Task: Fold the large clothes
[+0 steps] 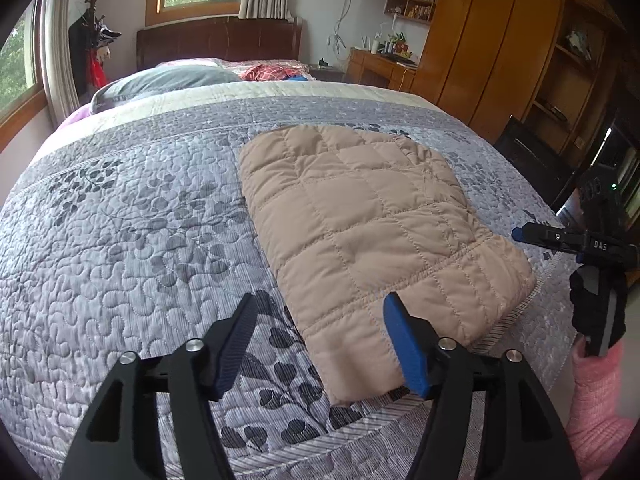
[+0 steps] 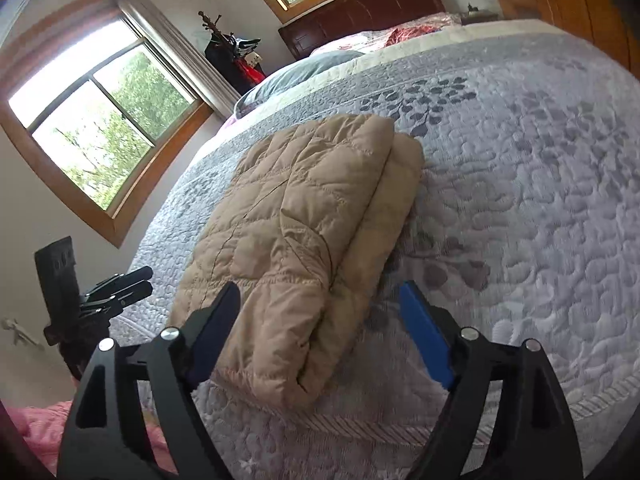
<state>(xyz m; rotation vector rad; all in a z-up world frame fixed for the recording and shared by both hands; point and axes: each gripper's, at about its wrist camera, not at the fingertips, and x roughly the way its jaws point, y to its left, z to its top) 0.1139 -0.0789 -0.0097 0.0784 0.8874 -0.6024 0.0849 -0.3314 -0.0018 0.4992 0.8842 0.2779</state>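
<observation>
A tan quilted jacket [image 1: 360,220] lies folded into a thick rectangle on the grey floral bedspread [image 1: 140,220], near the bed's foot edge. My left gripper [image 1: 320,320] is open and empty, held just above the jacket's near left corner. In the right wrist view the folded jacket [image 2: 288,216] shows stacked layers, and my right gripper [image 2: 320,312] is open and empty, its jaws spread on either side of the jacket's near end. The right gripper also shows in the left wrist view [image 1: 532,234] at the right of the jacket. The left gripper shows in the right wrist view [image 2: 132,284] at the left.
A grey pillow [image 1: 160,80] and red clothes [image 1: 268,72] lie at the head of the bed by a dark headboard [image 1: 220,40]. Wooden wardrobes [image 1: 500,40] stand at the right. Windows [image 2: 100,128] are on the left wall. A pink sleeve [image 1: 596,400] is at the bed's foot.
</observation>
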